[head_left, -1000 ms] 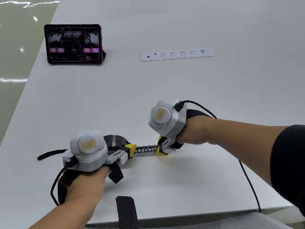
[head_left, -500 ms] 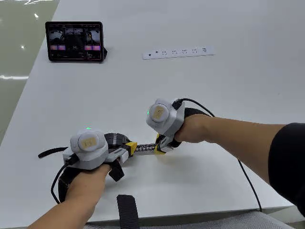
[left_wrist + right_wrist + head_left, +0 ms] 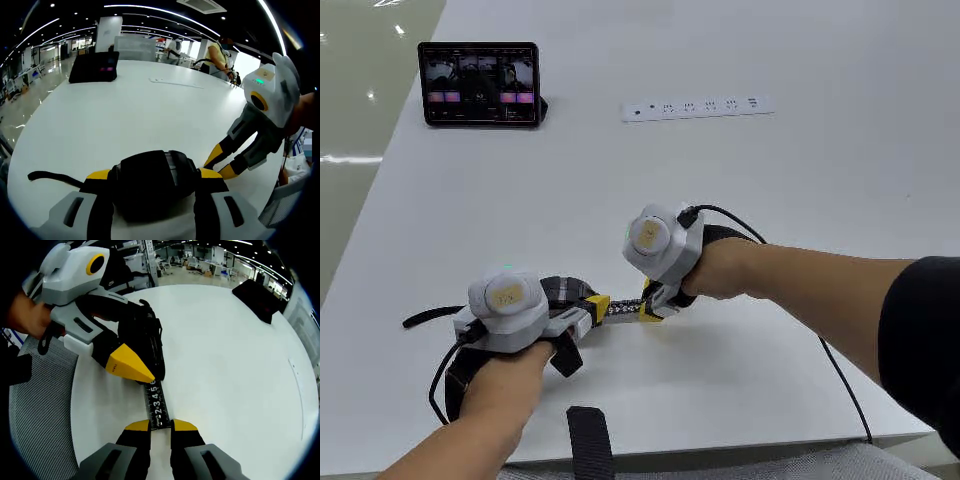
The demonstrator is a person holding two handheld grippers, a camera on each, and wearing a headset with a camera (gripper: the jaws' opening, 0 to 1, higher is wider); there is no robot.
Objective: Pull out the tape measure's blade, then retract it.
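From the head view, the tape measure [image 3: 563, 293] lies on the white table [image 3: 740, 200] near its front edge. The left gripper [image 3: 582, 318] has its jaws clamped on the black case and seems to pin it in place as an anchor. Just beside it, the right gripper [image 3: 650, 305] tilts down onto the short run of blade [image 3: 623, 310] showing between the two tools. A tablet [image 3: 480, 83] and a power strip [image 3: 698, 107] sit well apart at the back, out of the way.

In the left gripper view, the case is wedged between the yellow-tipped jaws, gripped on both flanks. Its strap [image 3: 45, 176] trails off to one side, and the right gripper's tips come in close on the other.

In the right gripper view, the jaws are pinched shut on the numbered blade near its free end. Only a few numerals are exposed, so I'd judge the blade is close to fully housed. The pinch probably keeps the spring from snapping it in.
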